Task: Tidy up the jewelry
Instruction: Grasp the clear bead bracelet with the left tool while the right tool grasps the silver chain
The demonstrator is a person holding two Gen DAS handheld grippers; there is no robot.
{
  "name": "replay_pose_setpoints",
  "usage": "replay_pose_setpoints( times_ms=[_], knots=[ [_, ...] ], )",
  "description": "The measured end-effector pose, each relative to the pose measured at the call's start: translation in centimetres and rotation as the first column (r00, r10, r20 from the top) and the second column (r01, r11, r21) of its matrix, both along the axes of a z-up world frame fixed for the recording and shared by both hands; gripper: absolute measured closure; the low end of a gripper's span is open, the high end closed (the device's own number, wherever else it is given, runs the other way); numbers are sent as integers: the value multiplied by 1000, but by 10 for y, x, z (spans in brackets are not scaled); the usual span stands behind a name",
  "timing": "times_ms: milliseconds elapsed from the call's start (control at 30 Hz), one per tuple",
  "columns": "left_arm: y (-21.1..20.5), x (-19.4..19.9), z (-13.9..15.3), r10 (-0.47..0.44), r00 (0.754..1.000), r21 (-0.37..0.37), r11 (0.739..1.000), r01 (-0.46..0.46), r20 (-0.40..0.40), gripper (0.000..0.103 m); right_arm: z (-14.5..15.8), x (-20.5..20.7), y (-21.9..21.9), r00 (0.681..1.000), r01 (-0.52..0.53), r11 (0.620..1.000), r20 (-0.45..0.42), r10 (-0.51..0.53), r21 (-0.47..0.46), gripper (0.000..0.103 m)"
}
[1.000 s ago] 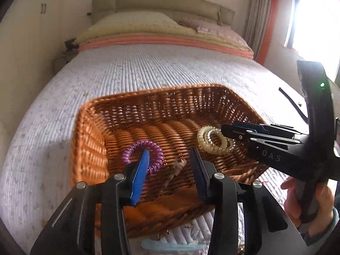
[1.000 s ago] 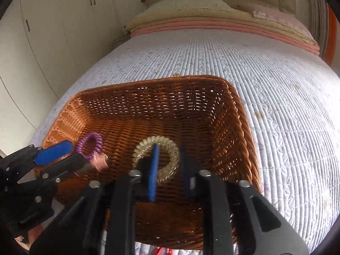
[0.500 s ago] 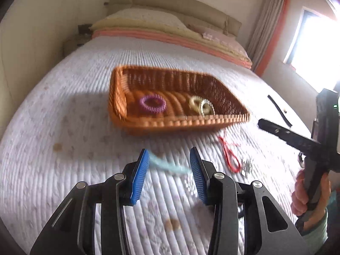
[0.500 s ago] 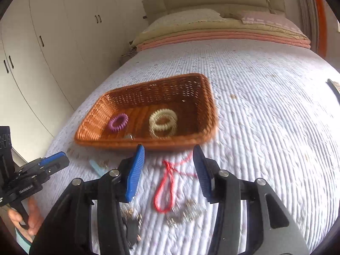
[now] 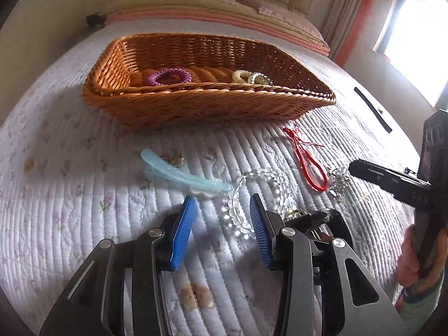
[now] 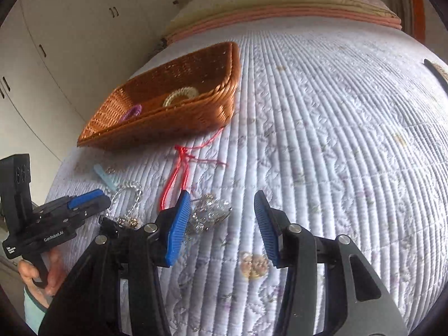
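Observation:
A wicker basket on the bed holds a purple spiral hair tie and pale spiral ties; it also shows in the right wrist view. On the quilt lie a light blue hair clip, a clear bead bracelet, a red cord bracelet and a silvery piece. My left gripper is open and empty just above the bead bracelet. My right gripper is open and empty, its left finger beside the silvery piece.
A dark strap lies on the quilt at the far right. Pillows are stacked at the head of the bed. White wardrobes stand to the left. Small black clips lie by my left gripper's right finger.
Both grippers pulled back out of the basket, leaving the hair ties and a small clip in it, then dropped low over the loose jewelry on the quilt in front of it.

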State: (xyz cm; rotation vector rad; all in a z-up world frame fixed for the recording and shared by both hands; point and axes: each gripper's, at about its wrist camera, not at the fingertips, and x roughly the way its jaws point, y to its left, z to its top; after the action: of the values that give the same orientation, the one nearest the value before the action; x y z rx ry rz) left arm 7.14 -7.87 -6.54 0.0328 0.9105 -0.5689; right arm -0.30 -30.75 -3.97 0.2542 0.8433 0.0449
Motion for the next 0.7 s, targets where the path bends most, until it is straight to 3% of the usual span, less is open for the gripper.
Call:
replay_pose_setpoints(
  times_ms=[67, 400, 467, 533, 667, 700],
  knots=[
    [-6, 0, -1, 0, 1000, 20, 1000, 0, 19, 65, -4, 0, 7, 1000, -15, 1000, -2, 15, 0, 59],
    [-23, -15, -1, -10, 994, 128, 992, -4, 111, 65, -16, 4, 39, 1000, -16, 981, -29, 10, -192, 59],
    [-24, -17, -2, -13, 992, 152, 988, -6, 127, 65, -17, 3, 42, 1000, -11, 975, -25, 5, -221, 65],
    [-24, -18, -2, -13, 991, 161, 987, -8, 132, 65, -16, 2, 43, 1000, -5, 973, -16, 2, -230, 77],
    [-27, -21, -3, -19, 988, 196, 980, -11, 153, 69, -15, 1, 41, 1000, -7, 975, -6, 5, -223, 81],
    [-29, -23, -3, -21, 987, 209, 978, -13, 162, 75, -14, -1, 41, 1000, -6, 975, -2, 5, -223, 82]
  ],
)
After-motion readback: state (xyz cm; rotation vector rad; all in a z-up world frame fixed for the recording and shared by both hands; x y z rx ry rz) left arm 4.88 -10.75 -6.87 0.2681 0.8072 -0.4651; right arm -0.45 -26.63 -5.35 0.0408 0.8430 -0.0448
